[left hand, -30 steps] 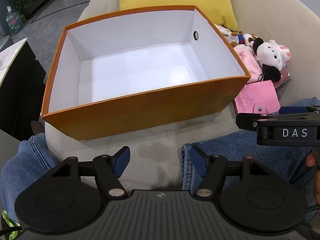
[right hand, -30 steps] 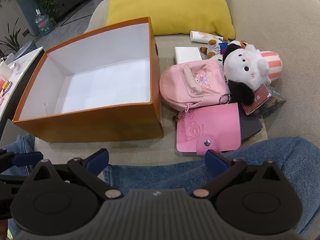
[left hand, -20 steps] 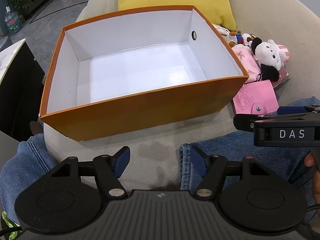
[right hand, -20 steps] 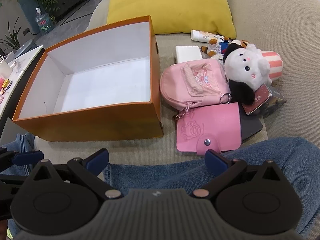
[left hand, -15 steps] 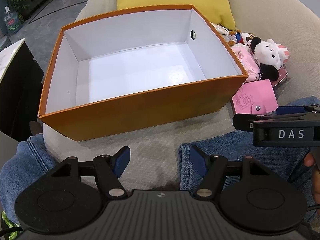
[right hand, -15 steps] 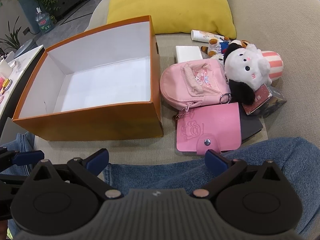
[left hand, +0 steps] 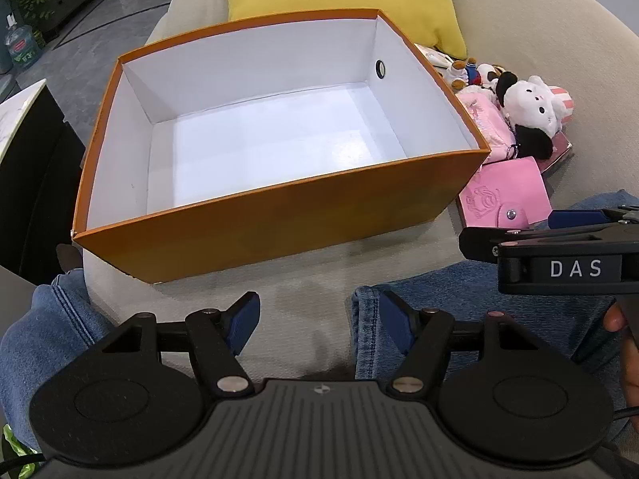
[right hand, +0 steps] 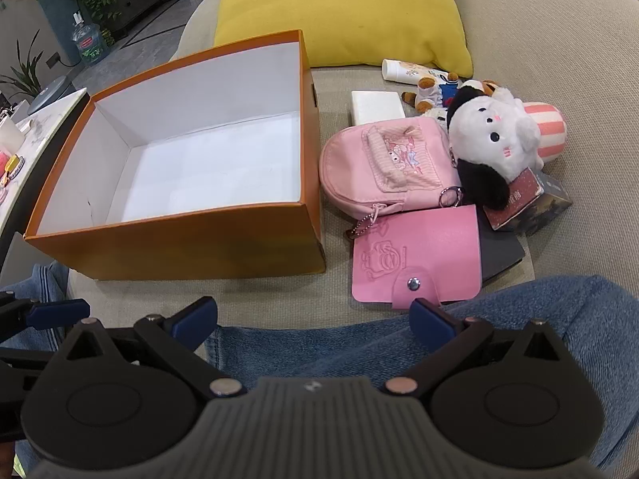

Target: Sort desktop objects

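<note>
An open orange box (left hand: 279, 219) (right hand: 191, 239) with a white empty inside sits on the beige sofa. To its right lie a pink card holder (right hand: 415, 257) (left hand: 503, 195), a pink pouch (right hand: 383, 163), a white and black plush cat (right hand: 495, 135) (left hand: 531, 111), a white block (right hand: 375, 107), a small plush toy (right hand: 429, 90), a cream tube (right hand: 407, 71) and a dark red box (right hand: 517, 199). My left gripper (left hand: 319, 327) is open and empty in front of the box. My right gripper (right hand: 313, 319) is open and empty, just short of the card holder.
A yellow cushion (right hand: 339, 12) leans behind the box. The person's jeans-clad legs (right hand: 399, 347) lie under both grippers. A dark flat item (right hand: 501, 253) lies under the card holder. A marble-topped table (right hand: 24, 135) stands at the left.
The left gripper's view has shifted slightly right, so the box sits a little further left. The right gripper has barely moved. Both stay open.
</note>
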